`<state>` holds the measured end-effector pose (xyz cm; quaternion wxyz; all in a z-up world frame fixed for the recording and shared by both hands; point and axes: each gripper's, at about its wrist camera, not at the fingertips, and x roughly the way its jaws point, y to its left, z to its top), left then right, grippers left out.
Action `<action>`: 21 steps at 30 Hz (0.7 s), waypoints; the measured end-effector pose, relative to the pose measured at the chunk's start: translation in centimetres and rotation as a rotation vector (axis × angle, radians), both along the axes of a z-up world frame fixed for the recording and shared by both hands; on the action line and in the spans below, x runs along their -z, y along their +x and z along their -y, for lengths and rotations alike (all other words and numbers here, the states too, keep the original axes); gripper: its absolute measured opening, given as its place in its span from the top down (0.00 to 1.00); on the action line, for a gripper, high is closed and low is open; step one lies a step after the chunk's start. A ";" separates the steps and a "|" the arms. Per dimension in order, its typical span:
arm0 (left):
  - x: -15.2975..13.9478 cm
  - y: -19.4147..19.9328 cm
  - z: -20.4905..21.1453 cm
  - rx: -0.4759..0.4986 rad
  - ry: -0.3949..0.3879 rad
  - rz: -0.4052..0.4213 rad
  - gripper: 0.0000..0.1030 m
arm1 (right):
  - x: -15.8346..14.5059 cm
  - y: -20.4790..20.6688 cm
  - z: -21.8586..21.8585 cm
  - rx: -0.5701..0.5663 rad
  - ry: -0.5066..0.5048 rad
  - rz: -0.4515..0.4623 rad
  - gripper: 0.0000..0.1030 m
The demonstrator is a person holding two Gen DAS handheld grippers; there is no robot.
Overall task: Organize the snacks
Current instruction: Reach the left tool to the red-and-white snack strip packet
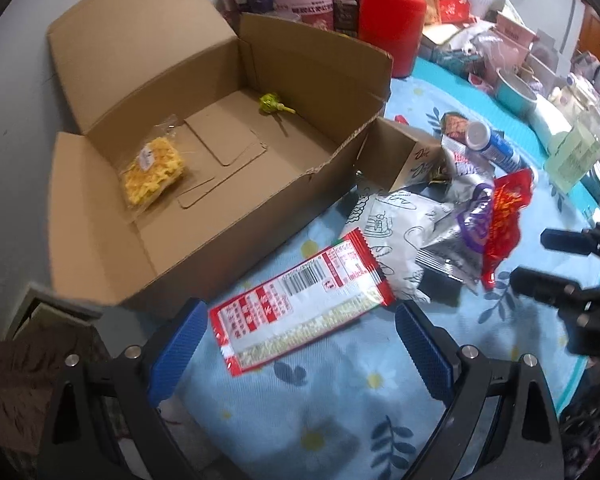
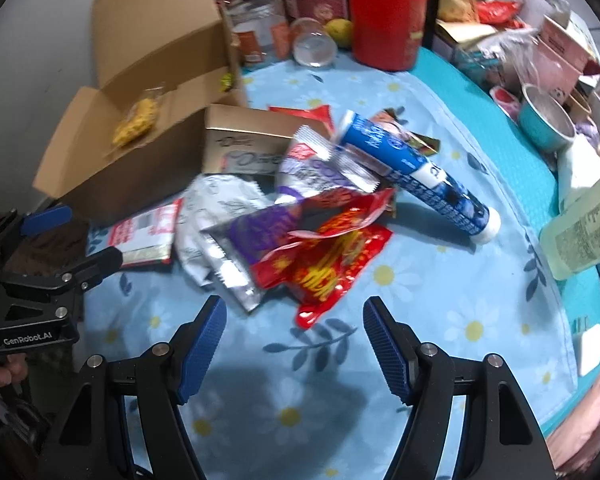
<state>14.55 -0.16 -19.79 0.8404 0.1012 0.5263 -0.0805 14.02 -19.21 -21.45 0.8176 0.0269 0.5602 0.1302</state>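
On the flower-print tablecloth (image 2: 440, 240), the snack packets (image 2: 320, 256) lay heaped beside the open cardboard box (image 1: 260, 216), near its front wall. The left gripper (image 1: 300, 332) and right gripper (image 2: 294, 344) both hung with jaws apart, holding nothing.

Even indoor light, moderately bright; soft shadows fall on the pale blue daisy-print cloth (image 2: 440, 184). Motion blur smears both views, fisheye bending and dark vignetting at edges.
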 end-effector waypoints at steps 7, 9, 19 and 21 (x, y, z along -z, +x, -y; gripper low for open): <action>2.4 2.0 1.0 0.162 0.048 -0.058 0.06 | 0.5 1.3 0.4 0.002 -0.007 -0.017 0.30; 2.8 2.7 0.9 0.176 0.048 -0.073 0.06 | 0.8 1.5 0.3 0.002 0.001 -0.033 0.30; 4.5 3.0 2.2 0.294 0.140 -0.054 0.06 | 1.4 2.1 -0.3 -0.014 -0.024 -0.038 0.30; 5.0 2.7 2.5 0.307 0.154 -0.063 0.06 | 1.6 2.2 -0.3 -0.014 -0.032 -0.040 0.30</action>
